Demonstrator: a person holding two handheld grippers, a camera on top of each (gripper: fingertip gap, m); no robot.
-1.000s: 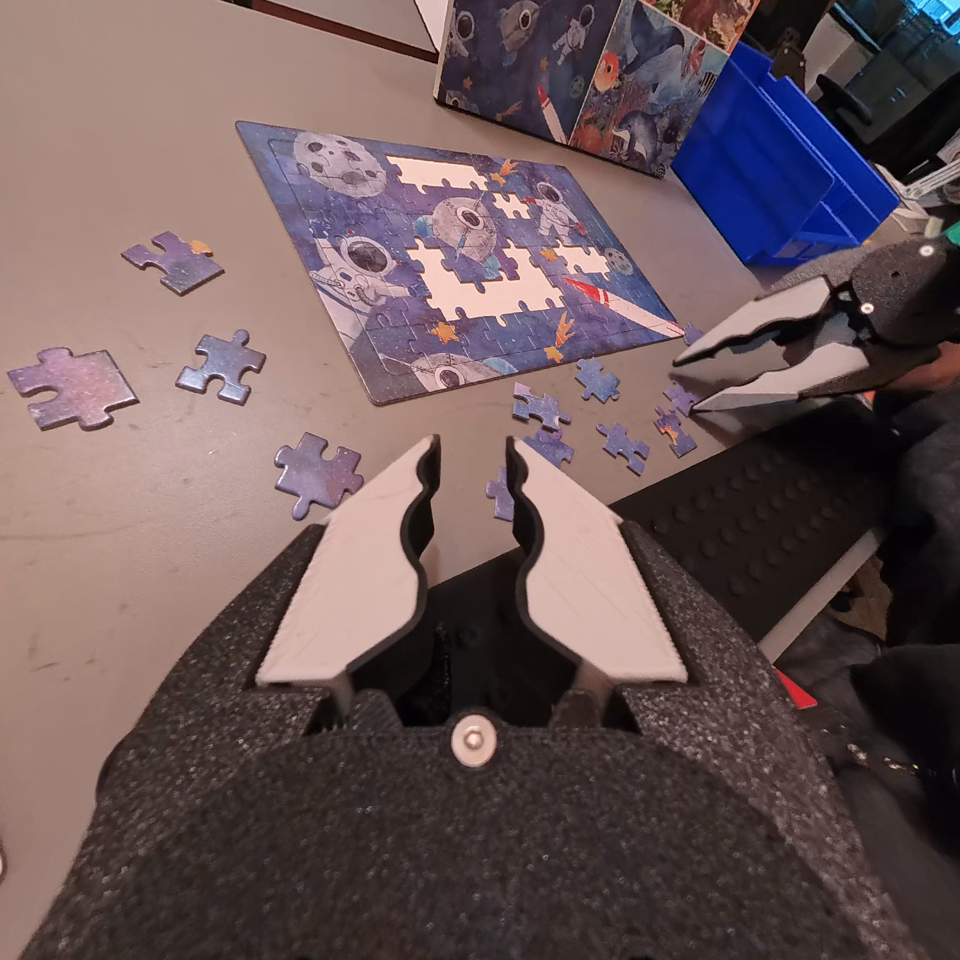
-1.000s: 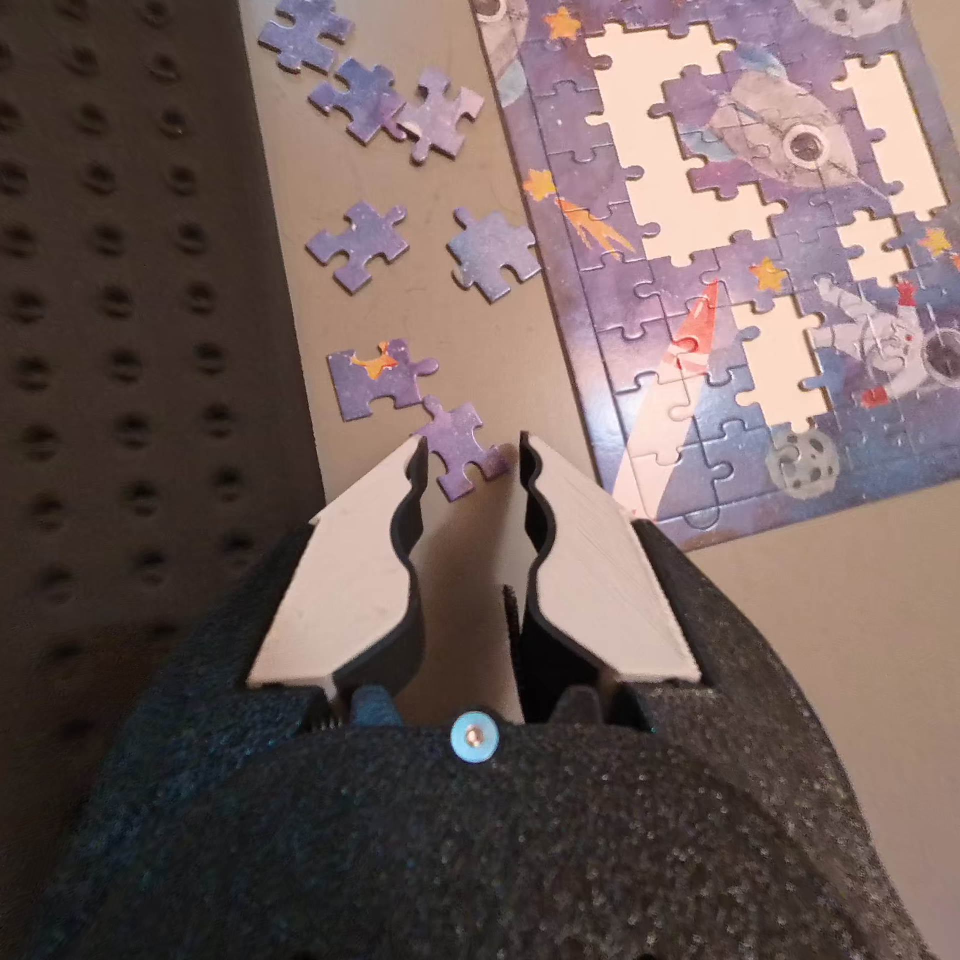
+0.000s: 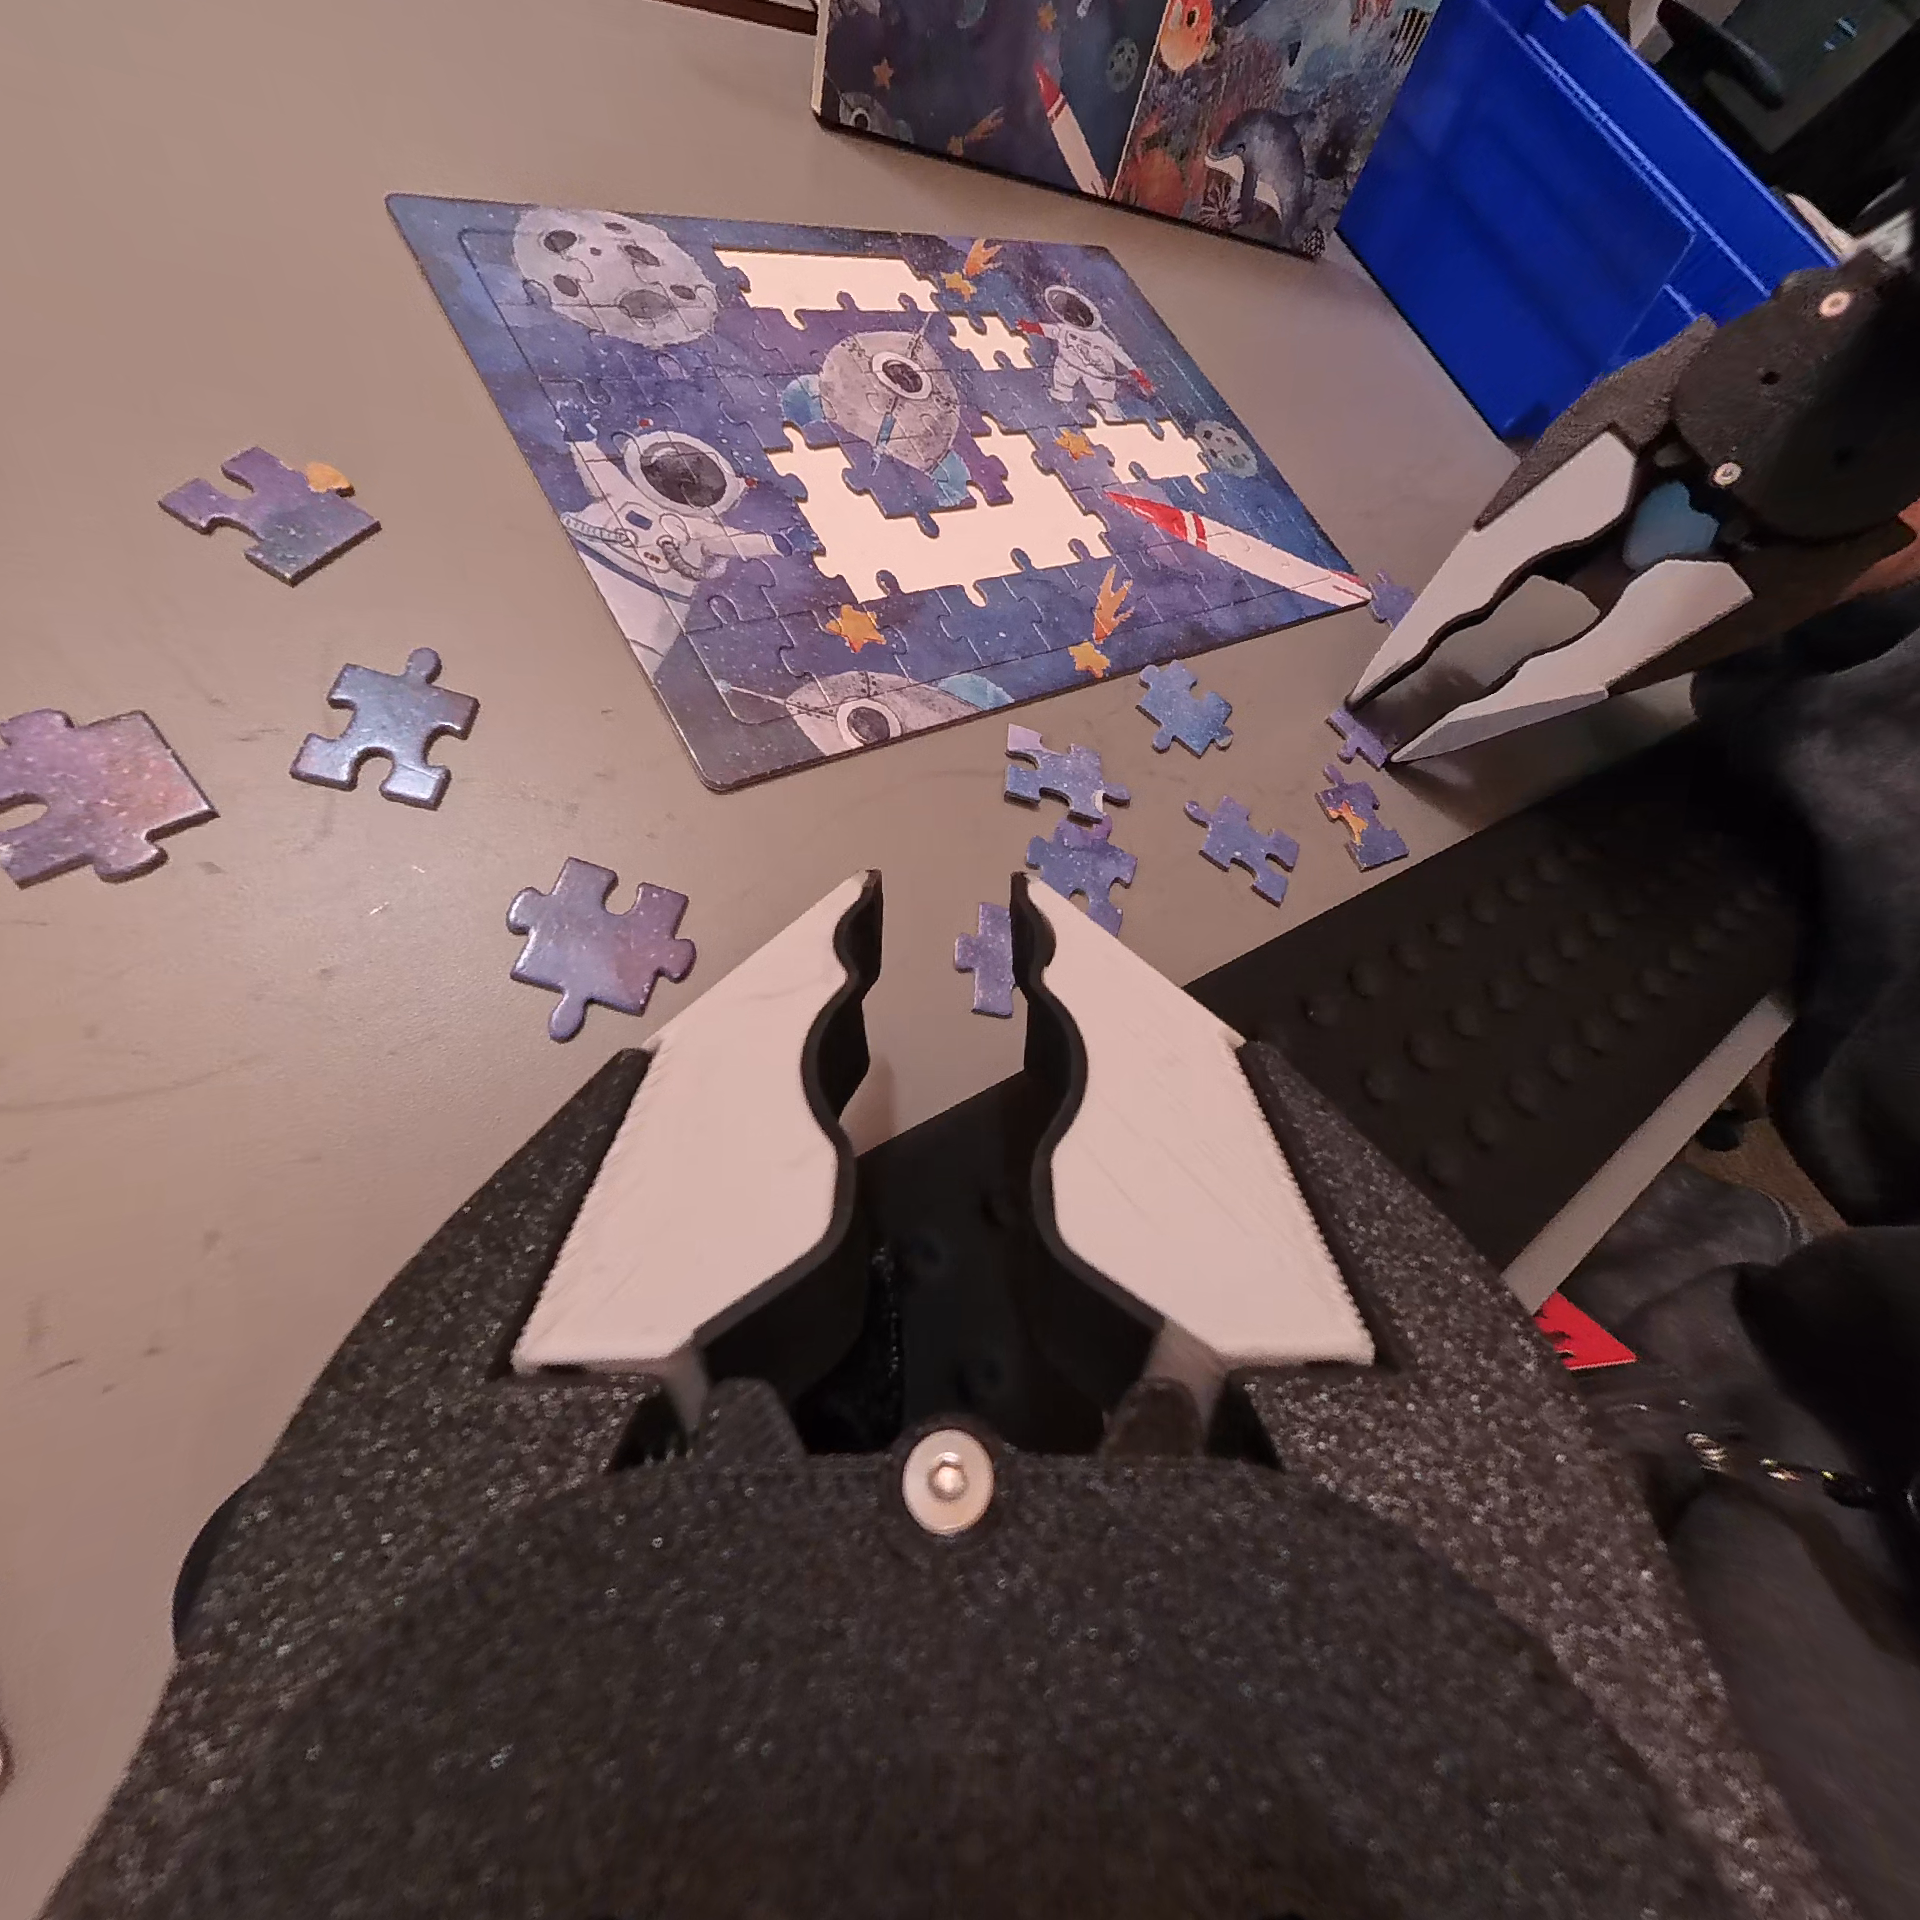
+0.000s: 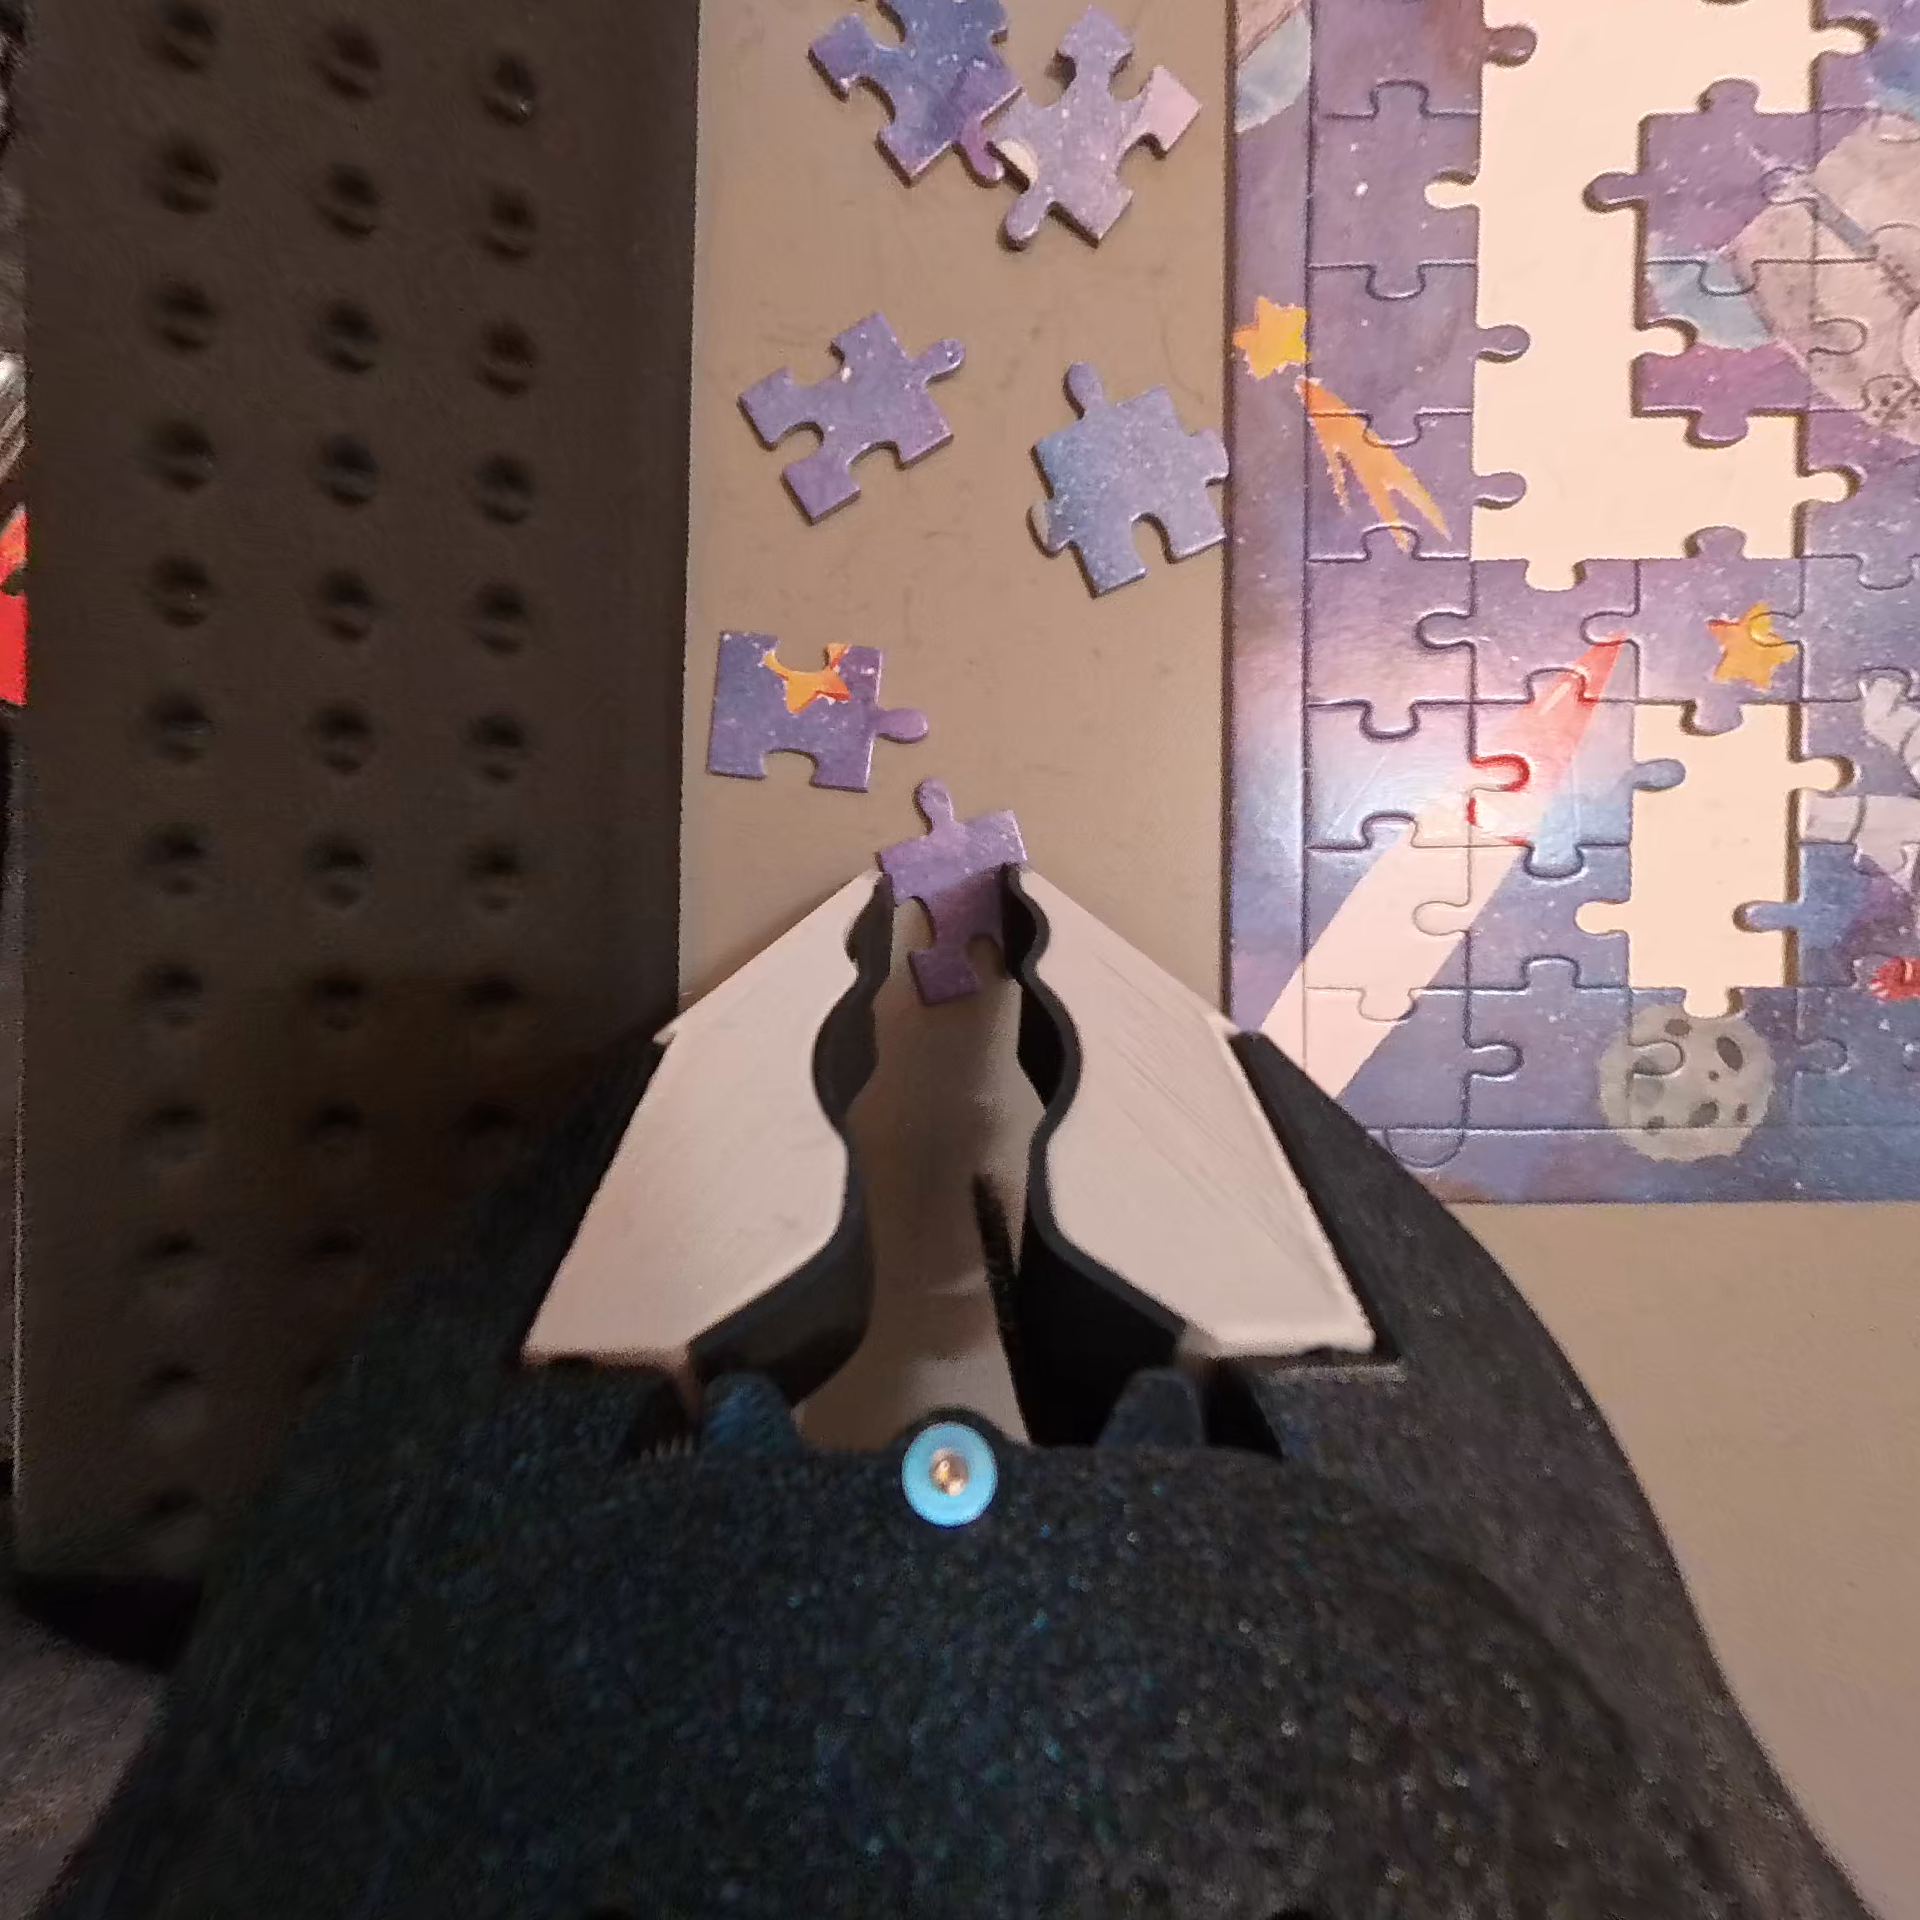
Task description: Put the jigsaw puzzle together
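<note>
The right gripper (image 4: 945, 883) has its fingertips narrowly parted around a purple puzzle piece (image 4: 956, 894) on the tabletop (image 4: 1039, 727) beside the part-built jigsaw puzzle (image 4: 1382, 644), while the left gripper (image 3: 945, 894) hovers open and empty.

Right gripper (image 4: 945, 894) dropped to the table near its front edge, jaws narrowed around the small purple piece (image 4: 954, 902); piece now sits between the tips. Left gripper (image 3: 945, 894) shifted slightly closer to the puzzle.

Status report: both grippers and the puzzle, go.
Right gripper open, fingers straddling a purple piece on the table. Left gripper open, empty. Puzzle board has gaps. Nothing blocking.
</note>
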